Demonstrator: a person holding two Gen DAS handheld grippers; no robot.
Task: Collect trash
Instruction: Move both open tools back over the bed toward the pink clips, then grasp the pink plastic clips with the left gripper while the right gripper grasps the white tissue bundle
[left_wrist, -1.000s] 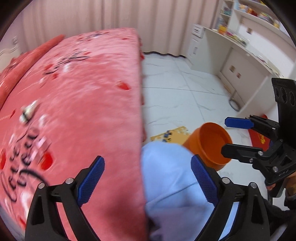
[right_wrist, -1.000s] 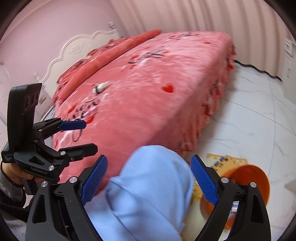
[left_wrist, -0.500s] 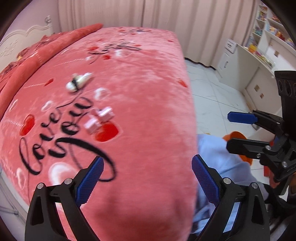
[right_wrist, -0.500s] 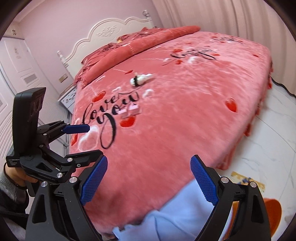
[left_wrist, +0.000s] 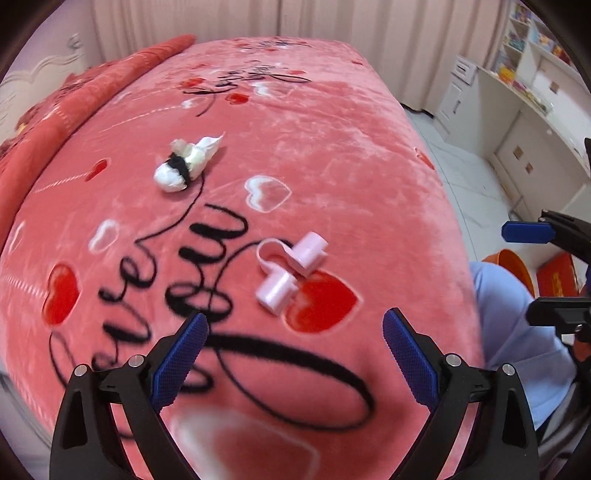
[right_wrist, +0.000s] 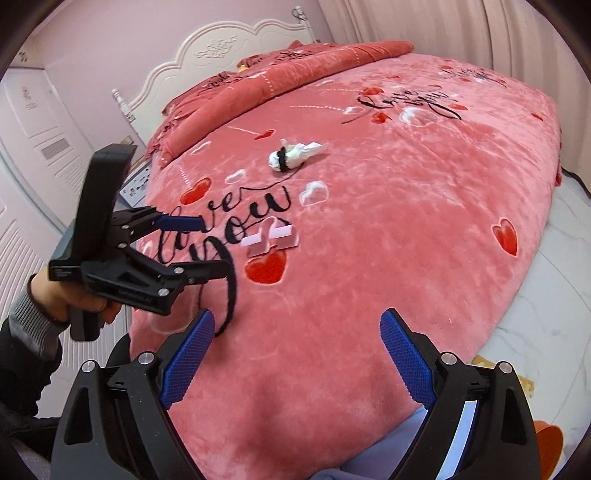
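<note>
Though both tools hang above the near edge of the bed (left_wrist: 369, 155), the left hand-held gripper (left_wrist: 293, 354) sits nearer the trash, jaws wide apart and empty. The pink ribbon scrap (left_wrist: 290, 267) lies just beyond it, dead ahead, long axis running near-to-far. The tied white wad (left_wrist: 186, 164) lies farther, to the left. The right hand-held gripper (right_wrist: 295, 354) is likewise spread wide and empty.

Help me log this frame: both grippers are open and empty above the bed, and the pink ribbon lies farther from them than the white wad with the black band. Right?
Not quite. The pink ribbon lies nearer; the white wad with the black band sits beyond it on the bed, as the left wrist view shows. The left gripper and right gripper are indeed open and empty.
</note>
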